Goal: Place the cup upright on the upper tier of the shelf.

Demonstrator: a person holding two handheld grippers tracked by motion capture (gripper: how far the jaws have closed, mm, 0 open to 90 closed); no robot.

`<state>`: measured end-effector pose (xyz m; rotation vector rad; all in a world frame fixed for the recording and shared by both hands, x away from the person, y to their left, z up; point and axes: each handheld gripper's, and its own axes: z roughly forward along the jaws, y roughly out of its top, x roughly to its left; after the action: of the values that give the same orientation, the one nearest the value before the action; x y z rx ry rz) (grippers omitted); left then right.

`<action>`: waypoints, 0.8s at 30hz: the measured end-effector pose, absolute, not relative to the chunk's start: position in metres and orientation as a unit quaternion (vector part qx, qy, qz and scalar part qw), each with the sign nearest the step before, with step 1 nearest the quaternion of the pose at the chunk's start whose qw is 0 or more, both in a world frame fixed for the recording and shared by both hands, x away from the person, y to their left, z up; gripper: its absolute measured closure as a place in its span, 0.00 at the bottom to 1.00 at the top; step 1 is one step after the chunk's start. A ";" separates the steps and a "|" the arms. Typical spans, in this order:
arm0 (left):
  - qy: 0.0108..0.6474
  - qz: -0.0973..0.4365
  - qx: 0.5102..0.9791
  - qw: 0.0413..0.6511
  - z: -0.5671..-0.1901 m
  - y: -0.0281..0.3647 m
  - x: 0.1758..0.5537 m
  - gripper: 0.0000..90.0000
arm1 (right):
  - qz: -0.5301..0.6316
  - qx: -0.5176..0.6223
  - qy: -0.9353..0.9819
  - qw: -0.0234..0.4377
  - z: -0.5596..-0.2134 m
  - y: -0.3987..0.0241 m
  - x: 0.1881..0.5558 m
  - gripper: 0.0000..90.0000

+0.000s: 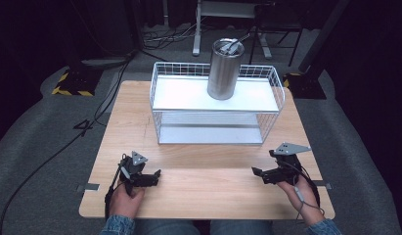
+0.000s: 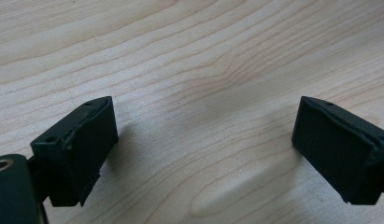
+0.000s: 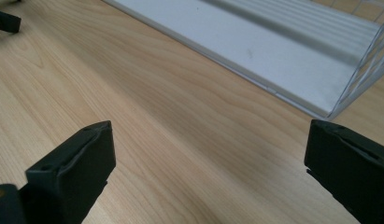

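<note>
My left claw (image 1: 157, 173) and right claw (image 1: 255, 172) rest wide open on the worktop (image 1: 203, 186), holding nothing. A metal cup (image 1: 224, 69) stands on the rack (image 1: 162, 98).

One tumbler (image 1: 225, 70), one rack (image 1: 215, 103), two hand-held grippers (image 1: 140, 172)

No readable text, label, brand or number seen on table (image 1: 198, 191), wire rack (image 1: 215, 105) or steel tumbler (image 1: 224, 71). Yellow-black hazard stripes noted on stand base (image 1: 71, 84), unlettered.
</note>
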<state>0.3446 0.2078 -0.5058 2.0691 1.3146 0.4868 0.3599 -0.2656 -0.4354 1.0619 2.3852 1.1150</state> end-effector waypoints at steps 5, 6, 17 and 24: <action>0.499 0.185 0.785 0.316 -0.506 0.208 0.345 0.08 | 0.386 0.379 0.829 0.140 -0.452 -0.265 0.359 0.03; 0.499 0.185 0.785 0.316 -0.506 0.208 0.345 0.08 | 0.385 0.379 0.830 0.140 -0.454 -0.265 0.359 0.03; 0.499 0.185 0.785 0.316 -0.506 0.208 0.345 0.08 | 0.375 0.386 0.830 0.147 -0.480 -0.263 0.356 0.03; 0.499 0.185 0.785 0.316 -0.506 0.208 0.345 0.08 | 0.364 0.391 0.831 0.155 -0.493 -0.264 0.356 0.03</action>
<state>0.3446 0.2077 -0.5058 2.0686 1.3149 0.4864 0.3562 -0.2640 -0.4930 1.1201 2.3815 1.0427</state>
